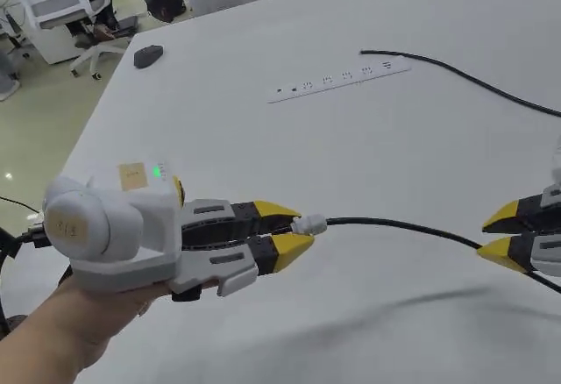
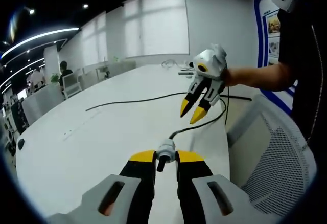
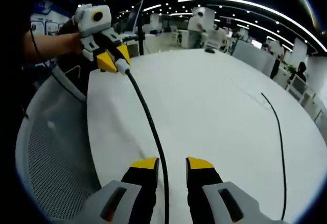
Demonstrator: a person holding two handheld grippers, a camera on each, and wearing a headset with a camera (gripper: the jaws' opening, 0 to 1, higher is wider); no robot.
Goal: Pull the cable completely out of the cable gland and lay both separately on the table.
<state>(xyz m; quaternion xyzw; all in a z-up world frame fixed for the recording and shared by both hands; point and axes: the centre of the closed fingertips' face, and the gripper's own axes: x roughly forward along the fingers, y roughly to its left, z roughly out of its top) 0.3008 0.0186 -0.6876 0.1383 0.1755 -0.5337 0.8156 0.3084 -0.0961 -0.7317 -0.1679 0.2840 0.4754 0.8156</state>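
L gripper (image 1: 296,228) is clamped on the cable gland (image 1: 309,224). White gland pinched betw. the two yellow tips, its nose poking out just past them. Left gripper view shows same grip from behind, w/ gland (image 2: 165,148) sitting right betw. own tips. A hand (image 1: 83,314) holds the gripper body from below.

Cable (image 1: 394,224), black, exits gland front and runs fwd, away from L tips, sagging a bit, to R gripper (image 1: 487,235) ahead. Cable not out of gland yet. Both are held off the table (image 1: 351,156), shadow below them.

R gripper jaws are apart. In right gripper view the cable (image 3: 149,116) passes down the gap betw. own tips, nearer the left-hand tip, w/ room to spare, not pinched. At far end of that run, L gripper (image 3: 116,63) w/ gland (image 3: 122,66) faces R gripper head-on.

In left gripper view R gripper (image 2: 192,110) hangs ahead and slightly right of own tips, pointing down toward table, w/ cable (image 2: 204,124) curving up to it.

On table beyond both grippers: power strip (image 1: 340,79), w/ a second cable (image 1: 465,75) leaving its end. Mouse (image 1: 147,55) lies farther off, past L gripper.
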